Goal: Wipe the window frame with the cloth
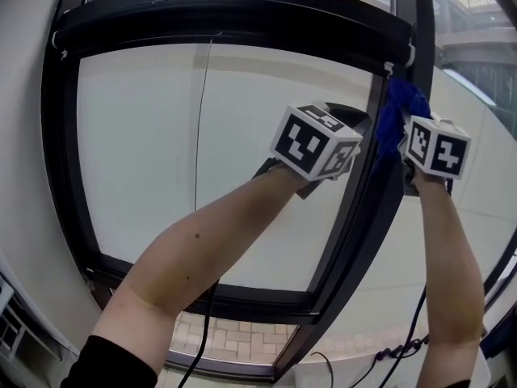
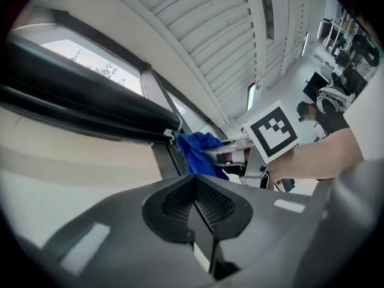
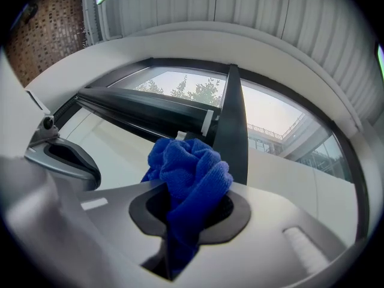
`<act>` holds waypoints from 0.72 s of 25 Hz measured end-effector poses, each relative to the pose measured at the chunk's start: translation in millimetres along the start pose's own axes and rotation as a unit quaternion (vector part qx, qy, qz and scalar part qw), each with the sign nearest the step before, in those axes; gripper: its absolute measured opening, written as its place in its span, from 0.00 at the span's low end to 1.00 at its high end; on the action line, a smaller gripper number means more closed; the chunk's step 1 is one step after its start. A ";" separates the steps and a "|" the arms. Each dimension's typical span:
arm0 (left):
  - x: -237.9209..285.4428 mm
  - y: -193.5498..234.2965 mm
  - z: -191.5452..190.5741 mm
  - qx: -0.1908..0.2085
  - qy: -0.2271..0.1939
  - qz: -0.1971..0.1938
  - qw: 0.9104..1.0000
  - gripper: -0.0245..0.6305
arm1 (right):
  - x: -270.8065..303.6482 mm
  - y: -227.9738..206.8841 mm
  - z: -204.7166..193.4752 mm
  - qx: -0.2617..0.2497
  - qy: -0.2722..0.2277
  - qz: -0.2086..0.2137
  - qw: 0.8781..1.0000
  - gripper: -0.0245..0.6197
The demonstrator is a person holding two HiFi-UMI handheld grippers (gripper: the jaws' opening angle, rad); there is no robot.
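A bunched blue cloth [image 3: 191, 171] sits between the jaws of my right gripper [image 3: 189, 207], which is shut on it. In the head view the cloth [image 1: 399, 110] presses against the upper part of the black vertical bar of the window frame [image 1: 373, 148], just below the top corner. The right gripper [image 1: 406, 136] is behind it, under its marker cube. My left gripper [image 1: 349, 118] hovers left of that bar in front of the white blind, holding nothing. Its pads [image 2: 210, 204] meet in a closed line. From the left gripper view the cloth [image 2: 197, 152] shows at the frame corner.
A black blind housing [image 1: 226, 13] runs along the window's top, and a thin pull cord [image 1: 202, 120] hangs in front of the white blind [image 1: 161, 152]. The lower frame rail [image 1: 242, 297] and black cables [image 1: 404, 342] lie below. A white wall [image 1: 20, 136] borders the left.
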State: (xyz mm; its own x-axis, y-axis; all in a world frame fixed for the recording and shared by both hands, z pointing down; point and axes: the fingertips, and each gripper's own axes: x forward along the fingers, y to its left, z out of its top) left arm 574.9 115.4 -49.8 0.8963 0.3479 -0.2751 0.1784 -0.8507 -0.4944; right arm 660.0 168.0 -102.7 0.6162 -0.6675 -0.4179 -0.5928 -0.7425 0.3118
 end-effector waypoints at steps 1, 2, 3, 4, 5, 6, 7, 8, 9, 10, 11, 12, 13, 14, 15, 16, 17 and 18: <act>-0.7 0.8 -6.4 -0.003 0.005 0.002 1.000 0.03 | -1.3 1.2 -2.7 0.000 0.002 0.000 1.000 0.16; -1.2 0.7 -12.6 -0.002 0.010 0.003 1.000 0.03 | -2.8 2.3 -5.4 0.000 0.004 0.001 1.000 0.16; -1.4 0.4 -18.1 -0.001 0.015 0.004 1.000 0.03 | -4.4 3.4 -8.1 -0.001 0.005 0.001 1.000 0.16; -1.7 0.5 -23.0 -0.002 0.018 0.006 1.000 0.03 | -6.0 4.5 -11.0 -0.001 0.006 0.002 1.000 0.16; -2.1 0.7 -27.1 -0.007 0.020 0.008 1.000 0.03 | -7.6 5.7 -14.2 -0.001 0.007 0.002 1.000 0.16; -2.7 0.4 -30.6 -0.014 0.020 0.009 1.000 0.03 | -9.2 7.0 -17.6 -0.001 0.008 0.003 1.000 0.16; -3.2 -0.6 -33.7 -0.021 0.020 0.008 1.000 0.03 | -10.8 8.3 -21.0 -0.002 0.008 0.004 1.000 0.16; -3.5 -1.9 -36.4 -0.026 0.020 0.007 0.999 0.03 | -12.4 9.5 -24.5 -0.003 0.008 0.004 1.000 0.16; -3.6 -3.4 -38.7 -0.029 0.020 0.006 0.999 0.03 | -13.9 10.7 -27.8 -0.004 0.009 0.005 1.000 0.16; -3.7 -4.9 -40.8 -0.032 0.020 0.003 0.999 0.03 | -15.4 11.8 -30.9 -0.004 0.009 0.006 1.000 0.16; -3.9 -6.3 -43.0 -0.036 0.020 0.001 0.999 0.03 | -17.0 13.0 -34.1 -0.004 0.011 0.006 1.000 0.16; -4.5 -7.9 -45.6 -0.042 0.019 -0.002 0.999 0.03 | -18.7 14.2 -37.5 -0.005 0.013 0.007 1.000 0.16; -5.4 -9.2 -48.7 -0.049 0.018 -0.005 0.999 0.03 | -20.5 15.5 -41.1 -0.006 0.015 0.007 1.000 0.16; -6.6 -10.3 -52.1 -0.055 0.017 -0.006 0.998 0.03 | -22.1 17.0 -44.6 -0.007 0.018 0.008 1.000 0.16; -8.1 -11.1 -55.7 -0.058 0.016 -0.007 0.998 0.03 | -23.5 18.4 -47.9 -0.007 0.019 0.008 1.000 0.16; -9.3 -12.0 -59.5 -0.060 0.017 -0.007 0.998 0.03 | -24.7 19.6 -50.9 -0.008 0.020 0.009 1.000 0.16; -10.1 -13.2 -63.2 -0.061 0.018 -0.007 0.998 0.03 | -25.8 20.5 -53.7 -0.007 0.020 0.009 1.000 0.16; -10.7 -14.5 -66.6 -0.063 0.018 -0.008 0.998 0.03 | -27.0 21.3 -56.7 -0.007 0.021 0.009 1.000 0.16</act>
State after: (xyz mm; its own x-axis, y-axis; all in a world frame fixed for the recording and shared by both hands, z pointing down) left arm 589.7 97.8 15.3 0.9069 0.3485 -0.2369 0.2396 -0.8888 -0.3906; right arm 660.1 167.1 -36.4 0.6267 -0.6822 -0.3766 -0.5968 -0.7309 0.3310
